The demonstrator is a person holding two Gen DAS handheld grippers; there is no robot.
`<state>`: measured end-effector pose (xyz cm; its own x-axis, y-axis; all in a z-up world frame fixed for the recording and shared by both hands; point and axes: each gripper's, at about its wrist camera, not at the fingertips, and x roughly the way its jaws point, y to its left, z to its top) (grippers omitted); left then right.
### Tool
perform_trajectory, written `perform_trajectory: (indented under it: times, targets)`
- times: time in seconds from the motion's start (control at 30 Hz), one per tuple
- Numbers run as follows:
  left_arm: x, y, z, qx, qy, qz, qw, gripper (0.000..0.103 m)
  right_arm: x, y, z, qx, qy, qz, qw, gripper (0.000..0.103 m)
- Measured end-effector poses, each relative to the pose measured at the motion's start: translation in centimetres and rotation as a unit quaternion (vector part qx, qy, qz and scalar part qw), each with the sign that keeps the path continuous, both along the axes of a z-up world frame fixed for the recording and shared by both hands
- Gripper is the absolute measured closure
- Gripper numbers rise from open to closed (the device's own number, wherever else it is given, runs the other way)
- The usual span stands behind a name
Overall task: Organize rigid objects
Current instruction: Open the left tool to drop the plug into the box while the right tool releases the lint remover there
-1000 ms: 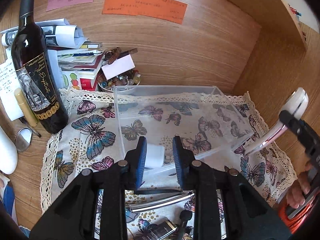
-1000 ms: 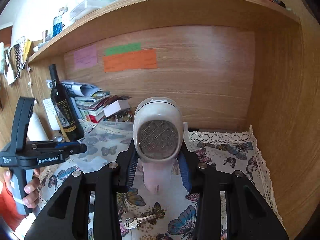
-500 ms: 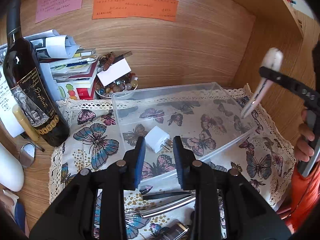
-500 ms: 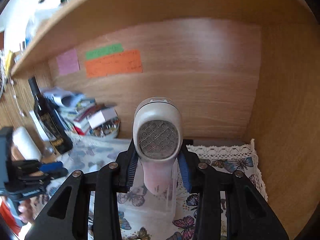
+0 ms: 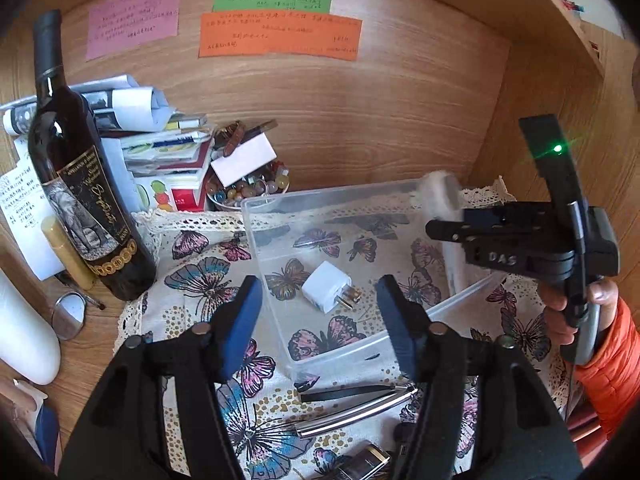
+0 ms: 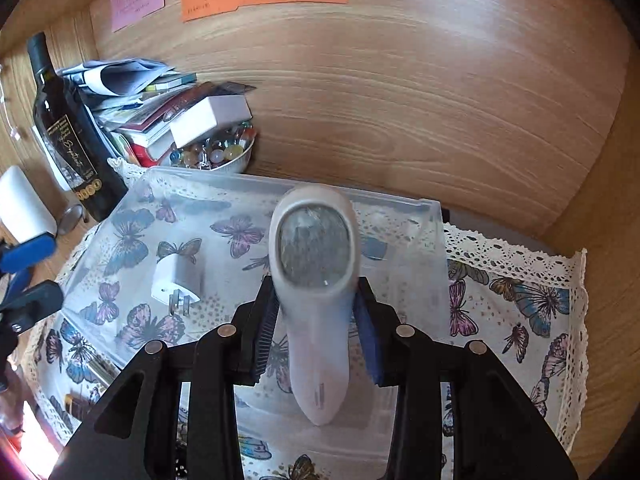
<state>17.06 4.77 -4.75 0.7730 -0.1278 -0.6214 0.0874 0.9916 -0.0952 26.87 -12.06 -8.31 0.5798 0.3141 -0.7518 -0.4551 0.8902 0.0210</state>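
- Far off to the left of the left gripper [image 5: 318, 322] stands a dark wine bottle [image 5: 86, 208], upright at the edge of the butterfly cloth [image 5: 200, 280], with a small round mirror [image 5: 69, 315] on the bare wood near its base.
- Behind the bottle there is a heap of books and papers [image 5: 160, 148], and next to it a bowl of coloured beads [image 5: 250, 190] with a white card resting on top.
- The left gripper has its blue pads spread wide with nothing between them.
- Just ahead of it, in the gap, a white plug [image 5: 327, 293] lies on the floor of the clear plastic box [image 5: 320, 196], prongs pointing right.
- Below that gripper's fingers, outside the box, a metal pen [image 5: 352, 416] and black tweezers [image 5: 356, 390] lie on the cloth.
- Over to the right, the right gripper [image 6: 316, 330] is clamped around the neck of a white lint shaver [image 6: 314, 280], holding it over the right end of the box with its mesh face towards the camera.
- The plug sits down to that gripper's left.
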Motion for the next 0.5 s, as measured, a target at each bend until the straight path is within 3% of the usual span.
perform_trajectory:
  times: [0.13,0.3,0.5]
  targets:
    - [-0.9,0.1,0.6,0.012,-0.020,0.008,0.9997,0.034,-1.2,0.5,0.7,-0.011,-0.029,-0.001,1.000,0.066]
    - [-2.0,0.3,1.7,0.011,-0.040,0.016,0.9990,0.026,-3.4,0.0,2.5,-0.001,-0.064,-0.014,0.998,0.043]
    - [-4.5,0.3,3.2,0.020,-0.078,0.031,0.9963,0.006,-7.6,-1.7,5.4,0.027,-0.113,-0.025,0.993,0.015]
